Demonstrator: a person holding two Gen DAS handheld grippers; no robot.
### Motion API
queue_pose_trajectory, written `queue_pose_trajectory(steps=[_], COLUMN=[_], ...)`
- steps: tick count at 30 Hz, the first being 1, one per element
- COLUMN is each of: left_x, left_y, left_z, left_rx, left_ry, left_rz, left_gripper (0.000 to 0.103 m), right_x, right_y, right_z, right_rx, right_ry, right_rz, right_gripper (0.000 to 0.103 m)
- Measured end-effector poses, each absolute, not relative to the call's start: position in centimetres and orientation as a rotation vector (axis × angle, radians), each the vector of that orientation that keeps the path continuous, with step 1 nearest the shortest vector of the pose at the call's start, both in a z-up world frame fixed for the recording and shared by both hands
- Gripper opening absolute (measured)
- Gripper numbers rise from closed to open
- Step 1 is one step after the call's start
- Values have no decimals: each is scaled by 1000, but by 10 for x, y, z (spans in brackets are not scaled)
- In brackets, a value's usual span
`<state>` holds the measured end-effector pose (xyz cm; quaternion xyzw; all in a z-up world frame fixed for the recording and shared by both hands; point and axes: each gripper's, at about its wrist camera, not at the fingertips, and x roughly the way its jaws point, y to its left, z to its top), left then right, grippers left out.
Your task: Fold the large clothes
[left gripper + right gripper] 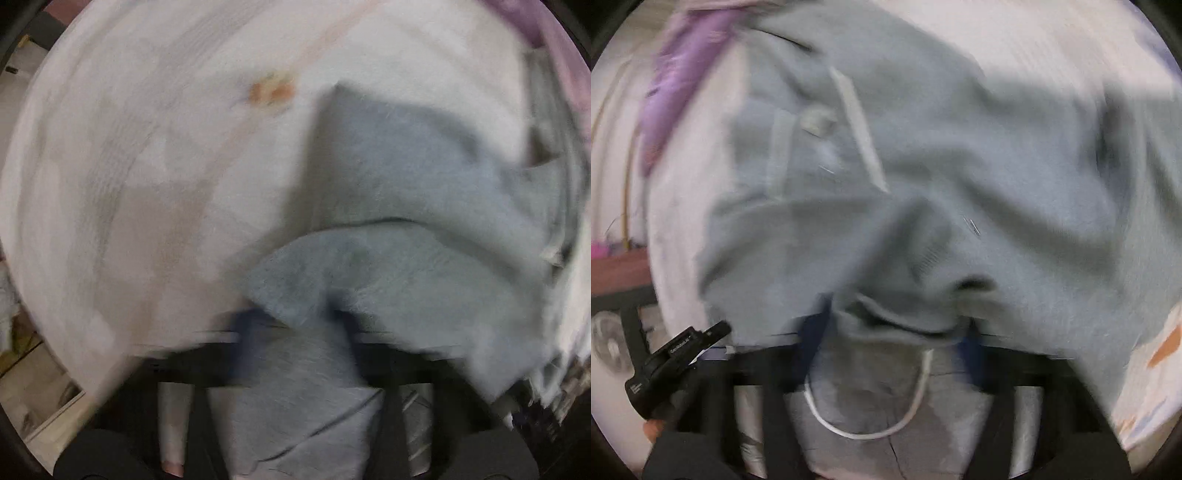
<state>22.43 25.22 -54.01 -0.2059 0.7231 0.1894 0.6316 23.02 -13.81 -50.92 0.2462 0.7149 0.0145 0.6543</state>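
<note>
White bedding [129, 166] lies under everything. Nearest, each narrow-set pair of fingers pinches the soft grey-blue fleece garment [960, 166]: left gripper [291, 317], right gripper [897, 325]. Blur makes this uncertain. Beyond the fingertips its body spreads rumpled; keep both pinches firm and level.

— What lies under everything?
— A pale, whitish bedsheet [122, 192] fills most of the left wrist view, with a small orange print [272, 91] near twelve o'clock.
— And around it?
— At eight o'clock, light floor [35, 387] shows past the sheet's edge. In the right wrist view, purple fabric [679, 85] lies at ten o'clock, a reddish-brown shelf edge [617, 267] at nine, and a round white fan [609, 341] just below it. All of it is blurred; the light is soft and even.
</note>
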Motion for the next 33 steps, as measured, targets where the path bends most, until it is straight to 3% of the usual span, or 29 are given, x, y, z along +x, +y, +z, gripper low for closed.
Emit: queue_pose_trajectory(steps=[2, 9, 10, 11, 12, 15, 19, 24, 28, 30, 33], left_x=[230, 207, 205, 204, 204, 206, 201, 225, 295, 314, 307], left_y=[249, 225, 219, 211, 202, 188, 189, 199, 196, 197, 191], left_z=[-538, -518, -520, -526, -532, -529, -494, -466, -533, -568, -546], left_rx=[-436, -379, -320, -237, -169, -38, 74, 53, -13, -24, 16], left_ry=[1665, 1701, 1703, 1728, 1756, 1820, 1780, 1583, 1588, 1625, 1611], left_rz=[419, 307, 302, 299, 292, 228, 159, 98, 106, 138, 139], left_gripper=[6, 7, 11, 26, 32, 32, 32, 13, 5, 3, 4], right_x=[224, 247, 245, 241, 237, 211, 190, 206, 244, 258, 250], right_y=[-158, -177, -178, -182, -184, -196, -193, -179, -172, -174, -175], right_z=[-498, -406, -411, -428, -444, -495, -460, -426, -504, -534, -522], right_rx=[534, 411, 387, 339, 300, 260, 297, 278, 359, 374, 423], right_ry=[1578, 1264, 1286, 1359, 1430, 1683, 1600, 1405, 1489, 1529, 1540], right_rz=[9, 227, 237, 182, 118, 34, 135, 176, 166, 121, 82], right_gripper=[15, 13, 14, 17, 21, 23, 24, 24, 22, 13, 13])
